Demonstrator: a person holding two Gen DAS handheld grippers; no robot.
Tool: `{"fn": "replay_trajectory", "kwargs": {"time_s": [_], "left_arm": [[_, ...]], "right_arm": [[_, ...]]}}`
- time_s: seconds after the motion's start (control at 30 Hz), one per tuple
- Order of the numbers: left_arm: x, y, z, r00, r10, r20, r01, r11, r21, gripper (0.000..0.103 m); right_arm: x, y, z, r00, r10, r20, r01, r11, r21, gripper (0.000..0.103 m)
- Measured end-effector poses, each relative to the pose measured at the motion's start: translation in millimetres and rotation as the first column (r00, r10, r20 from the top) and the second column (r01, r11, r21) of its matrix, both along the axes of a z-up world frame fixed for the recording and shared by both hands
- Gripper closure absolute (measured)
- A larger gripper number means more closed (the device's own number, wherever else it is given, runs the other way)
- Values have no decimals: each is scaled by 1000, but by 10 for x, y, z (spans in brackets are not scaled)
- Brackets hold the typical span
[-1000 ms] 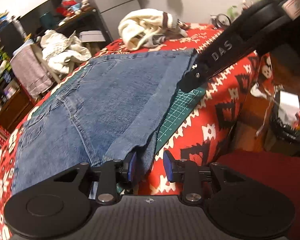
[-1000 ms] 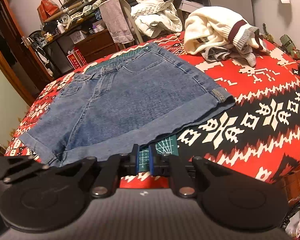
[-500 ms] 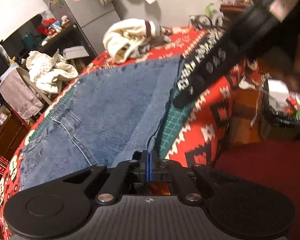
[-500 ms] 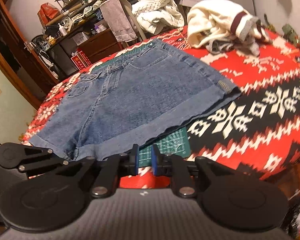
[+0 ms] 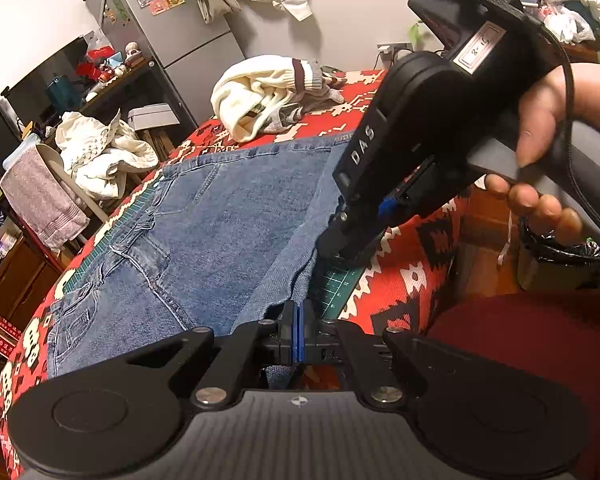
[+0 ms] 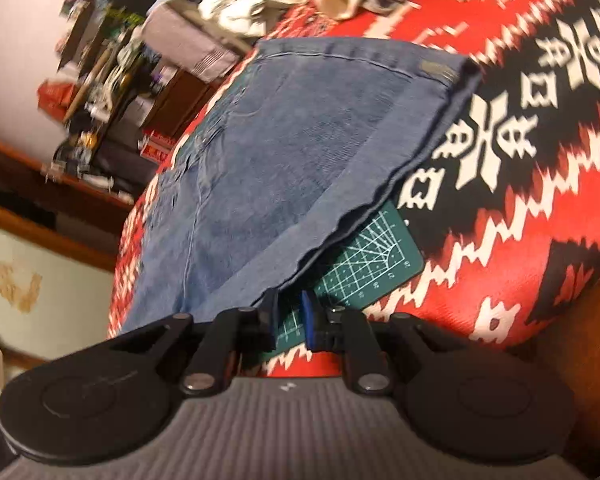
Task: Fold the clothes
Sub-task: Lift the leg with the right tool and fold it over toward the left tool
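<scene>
Blue denim shorts (image 5: 220, 220) lie flat on a green cutting mat (image 5: 340, 280) over a red patterned cloth (image 5: 400, 260). My left gripper (image 5: 298, 336) is shut on the near hem of the shorts, and a bit of denim shows below the pads. A hand holds my right gripper (image 5: 340, 246) with its tip down at the same hem, further right. In the right wrist view the right gripper (image 6: 290, 316) stands slightly open. The mat (image 6: 364, 256) shows through the gap, and the edge of the shorts (image 6: 300, 140) lies just by the left finger.
A cream sweater (image 5: 268, 92) is heaped at the far end of the table. White clothes (image 5: 100, 148) and a towel (image 5: 40, 200) hang on a chair to the left. A black bin bag (image 5: 556, 256) and a dark red seat (image 5: 520, 340) are on the right.
My left gripper closed on the shorts' hem, which had lain between its open jaws. The right gripper rolled, dropped towards the hem and its jaws parted a little.
</scene>
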State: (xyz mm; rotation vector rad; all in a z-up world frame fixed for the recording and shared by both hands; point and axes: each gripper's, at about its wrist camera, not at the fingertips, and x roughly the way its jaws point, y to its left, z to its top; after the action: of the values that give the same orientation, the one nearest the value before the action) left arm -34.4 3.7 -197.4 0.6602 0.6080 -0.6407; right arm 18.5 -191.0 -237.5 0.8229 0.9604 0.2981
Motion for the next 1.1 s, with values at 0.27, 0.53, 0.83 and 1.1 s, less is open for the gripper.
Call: {"fn": "replay_trajectory", "kwargs": {"time_s": [0.27, 0.53, 0.83, 1.1], "left_arm": [[-26, 13, -26, 1000, 1, -1, -1, 1000, 3, 102], [-30, 19, -34, 1000, 2, 1, -2, 1000, 2, 102], [-29, 18, -52, 1000, 10, -6, -10, 1000, -2, 102], [-33, 23, -143, 999, 20, -34, -19, 1000, 11, 102]], "right_arm": [[98, -119, -141, 994, -101, -34, 104, 990, 100, 88], [229, -266, -243, 983, -175, -57, 182, 971, 153, 87], [447, -225, -380, 976, -198, -95, 211, 966, 151, 87], [402, -130, -259, 984, -170, -45, 172, 984, 53, 102]]}}
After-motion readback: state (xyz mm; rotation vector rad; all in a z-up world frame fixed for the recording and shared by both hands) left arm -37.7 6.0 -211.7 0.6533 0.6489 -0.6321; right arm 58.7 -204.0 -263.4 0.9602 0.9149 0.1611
